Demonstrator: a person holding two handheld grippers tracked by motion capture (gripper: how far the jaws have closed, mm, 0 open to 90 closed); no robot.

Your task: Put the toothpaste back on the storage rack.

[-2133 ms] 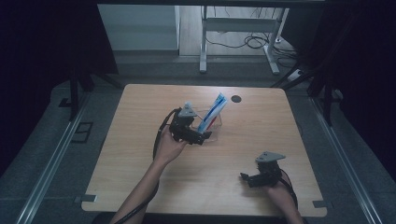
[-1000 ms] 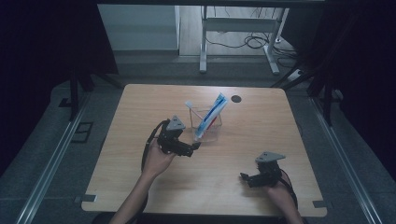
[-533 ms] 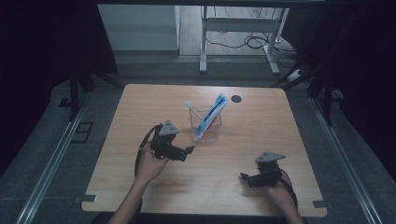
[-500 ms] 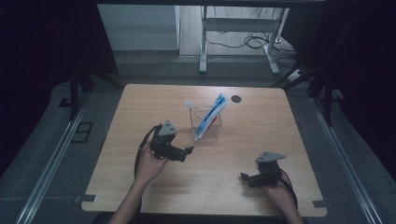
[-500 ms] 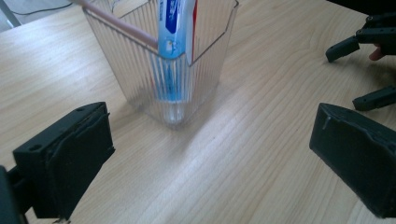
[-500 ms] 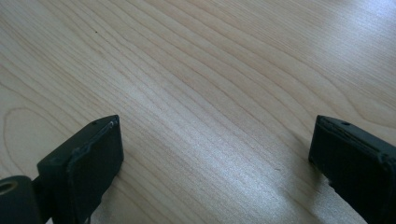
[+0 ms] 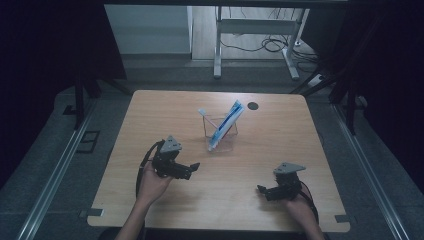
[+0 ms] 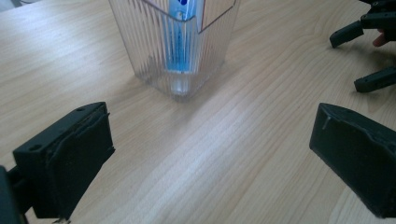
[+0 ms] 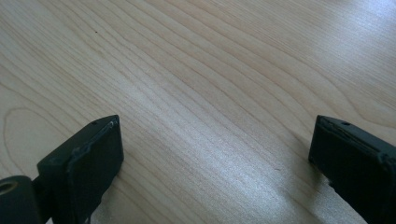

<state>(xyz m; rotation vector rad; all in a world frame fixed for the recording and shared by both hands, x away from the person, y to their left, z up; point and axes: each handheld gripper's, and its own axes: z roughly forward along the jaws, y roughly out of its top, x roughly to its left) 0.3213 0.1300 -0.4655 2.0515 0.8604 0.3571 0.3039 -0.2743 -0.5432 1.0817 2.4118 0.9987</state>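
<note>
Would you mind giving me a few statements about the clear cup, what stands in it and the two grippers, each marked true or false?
1. The clear cup stands upright on the wooden table. True.
2. The left gripper is shut on the cup. False: its jaws are wide apart with bare table between them, short of the cup.
3. A blue and white tube leans in the cup, its top past the rim. True.
4. The right gripper holds the toothbrush. False: it is open and holds nothing, near the table's front edge; the toothbrush stands in the cup.
5. The cup lies tipped on its side. False: it is upright.
</note>
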